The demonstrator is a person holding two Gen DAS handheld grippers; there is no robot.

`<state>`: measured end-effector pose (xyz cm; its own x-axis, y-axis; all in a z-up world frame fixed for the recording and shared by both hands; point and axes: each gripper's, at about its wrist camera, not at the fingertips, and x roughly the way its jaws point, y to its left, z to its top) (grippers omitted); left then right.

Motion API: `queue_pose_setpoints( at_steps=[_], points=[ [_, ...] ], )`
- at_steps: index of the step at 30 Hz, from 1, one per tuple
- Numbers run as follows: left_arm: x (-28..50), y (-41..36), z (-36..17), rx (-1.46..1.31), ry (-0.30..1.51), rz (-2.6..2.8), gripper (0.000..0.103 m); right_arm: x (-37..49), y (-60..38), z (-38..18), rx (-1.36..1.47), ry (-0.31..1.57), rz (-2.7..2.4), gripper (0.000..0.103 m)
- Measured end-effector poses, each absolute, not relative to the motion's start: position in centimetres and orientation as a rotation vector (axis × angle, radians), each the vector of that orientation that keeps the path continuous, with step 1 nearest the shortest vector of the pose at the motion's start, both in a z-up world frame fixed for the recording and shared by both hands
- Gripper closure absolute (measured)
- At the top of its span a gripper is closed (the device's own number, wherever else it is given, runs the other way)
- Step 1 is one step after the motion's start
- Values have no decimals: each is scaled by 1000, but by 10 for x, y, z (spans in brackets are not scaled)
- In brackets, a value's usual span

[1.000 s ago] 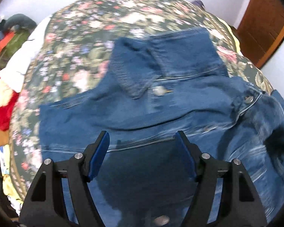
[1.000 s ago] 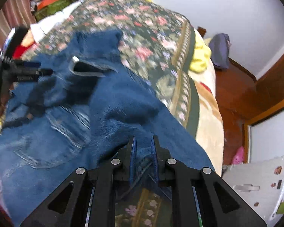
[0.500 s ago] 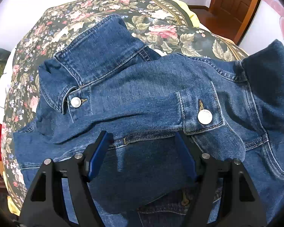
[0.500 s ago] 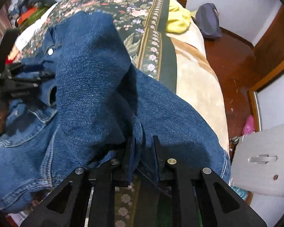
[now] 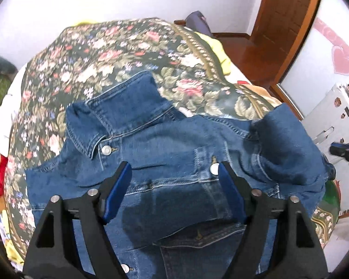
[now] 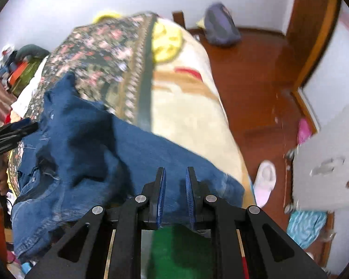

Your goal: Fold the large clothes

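The jacket (image 5: 174,144) is made of blue denim cloth, matt and coarsely woven, with raised stitched seams and shiny metal buttons (image 5: 106,149). The bedspread (image 5: 118,53) is a matt printed floral fabric; beside it a cream blanket (image 6: 186,107) of soft, fuzzy cloth is seen. The left gripper (image 5: 174,174) and right gripper (image 6: 175,181) are formed of matt black plastic, fitted with bright metal screws and blue ribbed pads (image 6: 161,195). The floor (image 6: 256,74) is glossy polished wood.
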<state>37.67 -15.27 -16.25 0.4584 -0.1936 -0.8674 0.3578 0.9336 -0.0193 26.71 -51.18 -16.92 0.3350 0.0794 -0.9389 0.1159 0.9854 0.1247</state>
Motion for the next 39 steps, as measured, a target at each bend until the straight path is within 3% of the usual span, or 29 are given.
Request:
queue_pose_setpoints(
  at_steps=[4,18,22,23,25,26,27,28,34,39],
  points=[
    [374,-166,-182,201,1092,-354,26,266,-522,-218,163,1336,9,91],
    [371,-182,-227,246,1182,-357,25,239,-522,-206,-72,1283,-77,90],
    [372,-180,-230,224,1181,-359,24,229,-544,-205,51,1275,-79,90],
    [372,-180,-230,221,1182,-360,24,227,-548,-206,73,1275,-84,84],
    [373,-179,-230,216,1182,-361,24,221,-559,-207,122,1258,-122,62],
    [372,-179,-230,212,1182,-361,24,215,-568,-210,145,1247,-156,41],
    [372,-179,-230,209,1182,-362,24,210,-573,-212,183,1234,-158,29],
    [373,-178,-231,204,1183,-364,24,204,-580,-215,245,1224,-141,28],
    [373,-176,-231,181,1191,-367,23,198,-606,-232,565,1194,-107,29],
    [371,-173,-224,180,1162,-349,23,213,-583,-231,572,1187,-77,61]
  ],
)
